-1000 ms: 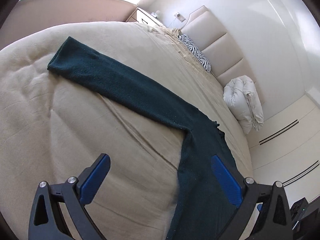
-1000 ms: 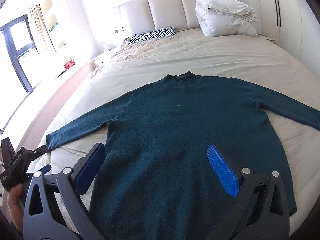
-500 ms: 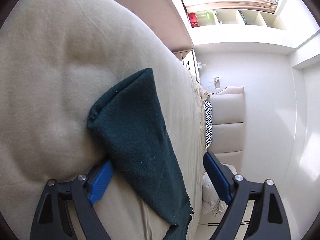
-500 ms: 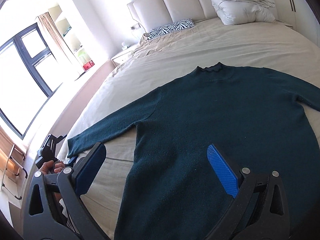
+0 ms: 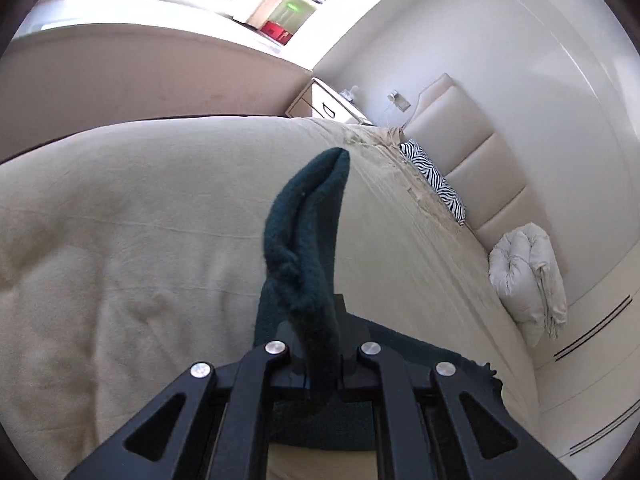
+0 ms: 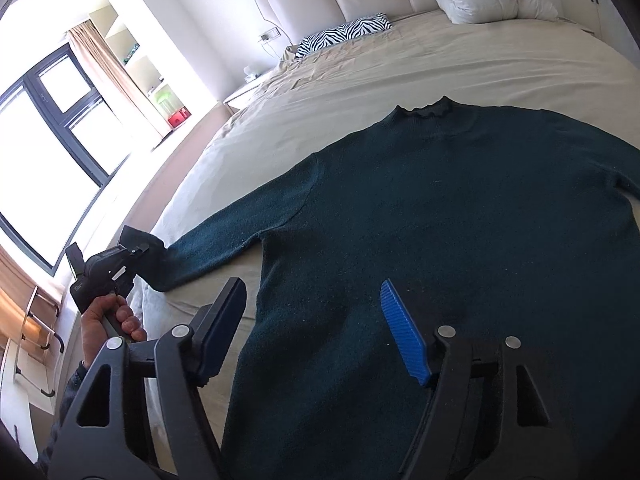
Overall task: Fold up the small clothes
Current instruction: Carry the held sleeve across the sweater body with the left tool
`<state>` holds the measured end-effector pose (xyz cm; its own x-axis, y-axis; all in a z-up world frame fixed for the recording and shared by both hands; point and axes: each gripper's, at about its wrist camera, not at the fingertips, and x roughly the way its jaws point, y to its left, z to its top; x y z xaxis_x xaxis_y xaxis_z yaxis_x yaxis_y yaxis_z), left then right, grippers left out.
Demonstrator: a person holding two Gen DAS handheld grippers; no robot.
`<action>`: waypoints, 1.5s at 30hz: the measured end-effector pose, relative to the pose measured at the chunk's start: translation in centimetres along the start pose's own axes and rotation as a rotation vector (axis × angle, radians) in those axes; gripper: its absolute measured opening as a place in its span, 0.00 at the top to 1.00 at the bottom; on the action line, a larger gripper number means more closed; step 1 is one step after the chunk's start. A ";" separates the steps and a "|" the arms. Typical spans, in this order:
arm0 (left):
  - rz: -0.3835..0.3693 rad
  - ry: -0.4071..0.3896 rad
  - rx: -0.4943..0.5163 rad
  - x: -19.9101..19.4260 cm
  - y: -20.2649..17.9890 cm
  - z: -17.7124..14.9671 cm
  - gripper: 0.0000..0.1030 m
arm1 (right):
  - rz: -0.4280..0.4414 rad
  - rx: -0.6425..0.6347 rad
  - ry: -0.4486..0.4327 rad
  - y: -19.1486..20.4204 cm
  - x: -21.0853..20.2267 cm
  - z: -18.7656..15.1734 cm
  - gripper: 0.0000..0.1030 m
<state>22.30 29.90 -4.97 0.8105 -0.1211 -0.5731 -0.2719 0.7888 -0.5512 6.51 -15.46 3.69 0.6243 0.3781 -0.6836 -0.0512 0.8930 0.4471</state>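
- The dark green sweater (image 6: pixel 460 240) is laid flat, front up, on the beige bed (image 6: pixel 460 64), filling the centre and right of the right wrist frame, with its collar pointing to the headboard at the top.
- Big change since half a second ago: the left gripper (image 5: pixel 320 364) was gaping around the cuff back then, and now it is clamped on the left sleeve (image 5: pixel 308 248), jaws closed with the knit pinched between them.
- The cuff end is seen sticking up out of the jaws in the middle of the left wrist frame, so it has been lifted off the bedding, not just pinned.
- From the other camera the same grab shows at the lower left, where the left gripper (image 6: pixel 120 264) is held at the sleeve end near the bed edge.
- The right gripper (image 6: pixel 316 324) is spread wide and holds nothing; it hangs over the lower hem area at the bottom centre of the frame, much as it was a second ago.
- What that probably means: the sleeve fold is the step in hand, and the sleeve is likely to be carried across onto the body panel next.
- One thing to watch: soft knit sags and slides, so the crease at the shoulder may come out crooked unless the body is held down.
- Nothing is folded yet, so it's judged very early in the job.
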 end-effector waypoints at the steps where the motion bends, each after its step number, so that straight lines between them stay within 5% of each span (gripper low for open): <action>1: 0.017 0.017 0.150 0.4 -3.2 -1.1 0.92 | 0.016 0.011 0.006 -0.3 0.4 0.5 0.35; 4: 0.104 0.003 0.539 0.5 -10.3 -6.7 0.92 | 0.104 0.076 0.057 -1.2 2.5 2.6 0.35; 8: 0.189 -0.049 0.821 0.4 -14.6 -12.5 0.92 | 0.294 0.192 0.170 -2.1 7.1 5.7 0.35; 14: 0.283 -0.113 1.031 -0.7 -15.9 -17.1 0.92 | 0.521 0.306 0.331 -1.0 13.8 8.4 0.35; 21: 0.371 -0.173 1.152 -0.7 -16.1 -19.2 0.90 | 0.595 0.325 0.456 2.4 19.0 7.7 0.35; 23: 0.373 -0.179 1.166 -0.7 -16.1 -19.4 0.88 | 0.591 0.300 0.478 3.2 19.9 7.6 0.46; 26: 0.375 -0.182 1.171 -0.8 -16.1 -19.5 0.87 | 0.579 0.267 0.515 4.0 21.4 7.6 0.77; 28: 0.375 -0.172 1.157 -1.0 -15.8 -19.8 0.85 | 0.555 0.235 0.511 4.3 21.8 7.8 0.88; 30: 0.371 -0.159 1.143 -1.0 -15.8 -19.5 0.74 | 0.525 0.209 0.491 4.3 21.6 8.3 0.92; 32: 0.343 -0.177 1.119 -1.9 -15.8 -19.3 0.43 | 0.503 0.200 0.447 3.6 20.8 9.4 0.93; 34: 0.274 -0.182 1.064 -3.4 -15.8 -18.7 0.32 | 0.476 0.206 0.396 2.0 19.5 11.0 0.93; 38: 0.112 -0.106 0.865 -4.8 -15.0 -15.8 0.34 | 0.291 0.138 0.273 -2.8 16.2 14.3 0.93; 41: -0.007 0.005 0.669 -4.0 -13.7 -12.5 0.50 | 0.192 0.166 0.223 -7.3 14.5 16.5 0.93; 45: -0.153 0.134 0.439 -1.9 -11.9 -9.1 0.58 | 0.114 0.212 0.171 -12.6 12.8 18.3 0.93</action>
<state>19.23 15.28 -2.83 0.7424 -0.3096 -0.5941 0.1137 0.9321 -0.3438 29.39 -26.37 -0.16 0.4823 0.5251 -0.7012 0.0618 0.7780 0.6252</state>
